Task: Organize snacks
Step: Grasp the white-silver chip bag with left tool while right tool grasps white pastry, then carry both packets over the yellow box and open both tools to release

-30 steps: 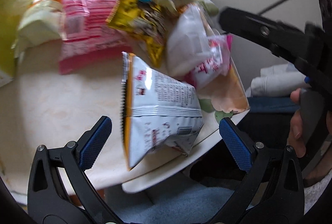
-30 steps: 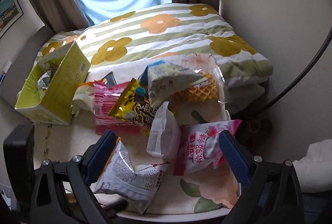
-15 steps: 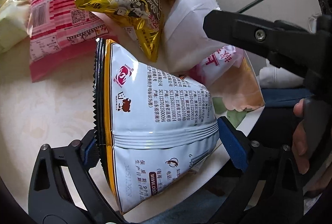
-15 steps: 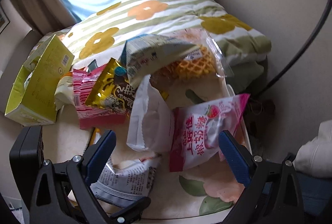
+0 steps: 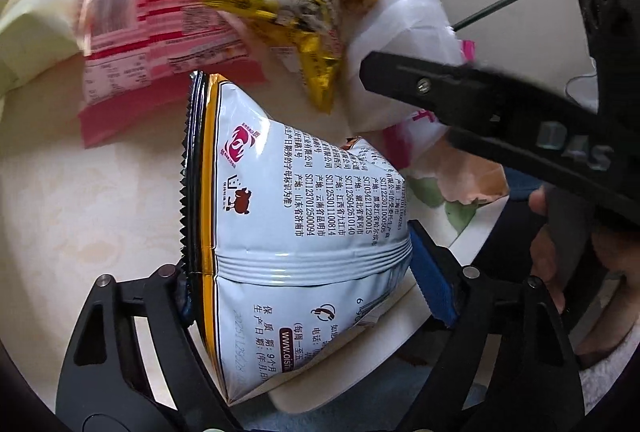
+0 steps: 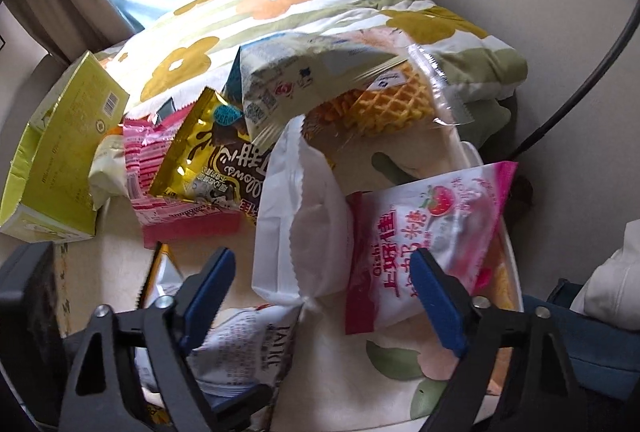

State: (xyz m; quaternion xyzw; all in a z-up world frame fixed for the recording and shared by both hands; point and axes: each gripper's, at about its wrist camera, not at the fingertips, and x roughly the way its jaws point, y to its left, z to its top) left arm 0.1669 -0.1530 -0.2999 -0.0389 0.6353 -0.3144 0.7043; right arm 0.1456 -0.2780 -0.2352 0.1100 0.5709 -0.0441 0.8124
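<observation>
- Straddling the white chip bag (image 5: pixel 304 232) on the counter (image 5: pixel 100 200), the left gripper (image 5: pixel 304 284) has just been closing; its left pad is hidden behind the bag's edge, so contact is unclear.
- Farther right, the right gripper (image 6: pixel 324 296) has also been closing, jaws apart over the white pouch (image 6: pixel 304 216) and pink candy bag (image 6: pixel 424 232), not touching them.
- Its near corner is cut off.

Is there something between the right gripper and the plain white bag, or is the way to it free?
Nothing visible blocks it. The right gripper has just been closing, and the white bag already lies between its fingers with its lower end. The pink strawberry bag overlaps the white bag's right side, beside the right finger.
</observation>
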